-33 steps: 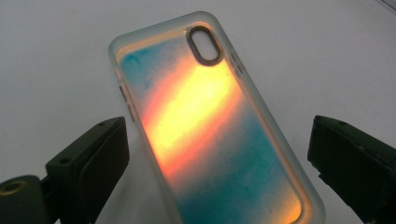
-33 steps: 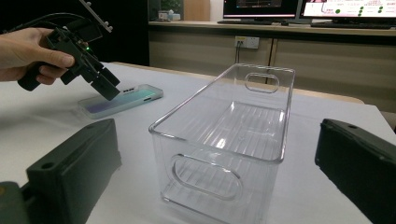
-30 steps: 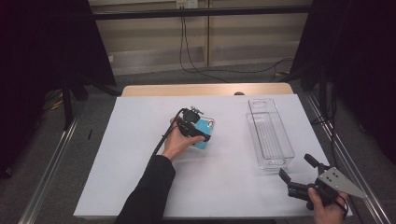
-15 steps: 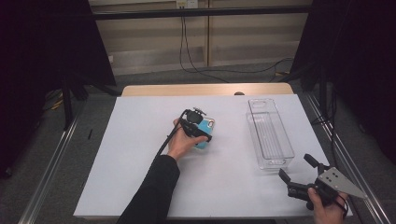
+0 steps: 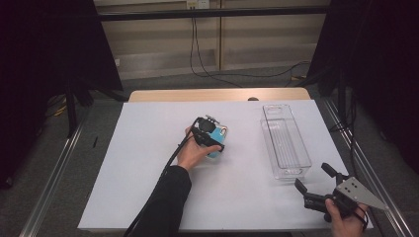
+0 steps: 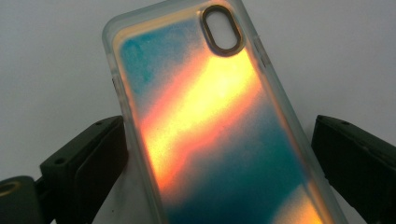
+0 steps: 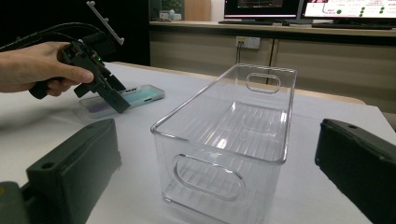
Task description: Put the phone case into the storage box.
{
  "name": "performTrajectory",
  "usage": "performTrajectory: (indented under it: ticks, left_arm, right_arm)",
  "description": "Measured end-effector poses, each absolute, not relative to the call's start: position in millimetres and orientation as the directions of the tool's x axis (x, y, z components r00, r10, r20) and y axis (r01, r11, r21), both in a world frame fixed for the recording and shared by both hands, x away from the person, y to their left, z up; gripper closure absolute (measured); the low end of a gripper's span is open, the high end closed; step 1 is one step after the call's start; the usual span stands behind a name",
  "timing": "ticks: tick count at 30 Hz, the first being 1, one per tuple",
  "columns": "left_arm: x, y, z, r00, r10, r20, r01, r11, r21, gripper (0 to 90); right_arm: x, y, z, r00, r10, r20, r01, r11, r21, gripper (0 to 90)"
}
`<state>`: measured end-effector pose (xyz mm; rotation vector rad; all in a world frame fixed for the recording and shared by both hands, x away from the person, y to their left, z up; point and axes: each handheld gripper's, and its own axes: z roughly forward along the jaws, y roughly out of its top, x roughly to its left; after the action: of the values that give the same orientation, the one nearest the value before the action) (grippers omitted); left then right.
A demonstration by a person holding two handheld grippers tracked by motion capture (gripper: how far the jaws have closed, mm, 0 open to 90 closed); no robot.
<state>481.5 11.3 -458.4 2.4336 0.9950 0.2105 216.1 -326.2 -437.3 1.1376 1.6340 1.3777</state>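
A phone case [image 6: 210,116] with teal and orange iridescent colours lies flat on the white table [image 5: 148,163], left of centre. My left gripper [image 5: 214,137] is down over the phone case [image 5: 222,132], open, with one jaw on each long side and close to the edges. A clear plastic bin [image 5: 285,140], empty, stands lengthwise at the right. My right gripper [image 5: 312,176] hovers open near the table's front right corner and faces the bin's [image 7: 229,135] near end. Beyond the bin in the right gripper view are the left gripper [image 7: 109,91] and the case [image 7: 140,95].
The white sheet ends at a wooden strip [image 5: 217,95] along the far edge. Metal frame rails [image 5: 59,163] run along both sides of the table. A cable [image 5: 163,173] trails from the left gripper along the sleeve.
My left gripper has shifted slightly to the right and settled around the phone case. The right gripper and the bin have stayed put.
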Motion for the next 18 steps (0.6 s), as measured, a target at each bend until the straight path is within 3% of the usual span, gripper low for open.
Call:
performTrajectory:
  ticks: [10,18]
  left_arm:
    - [477.6,9.4,-454.4,0.705,0.707,-0.046,0.630,-0.595,0.499,14.0]
    - [477.6,10.0,-453.0,0.702,0.711,-0.050,0.634,-0.590,0.500,16.4]
  right_arm:
    - [216.2,-326.3,-437.5,-0.363,0.931,0.025,0.181,0.044,0.983,0.0]
    - [216.3,-326.8,-437.5,-0.363,0.932,0.025,0.182,0.044,0.982,0.0]
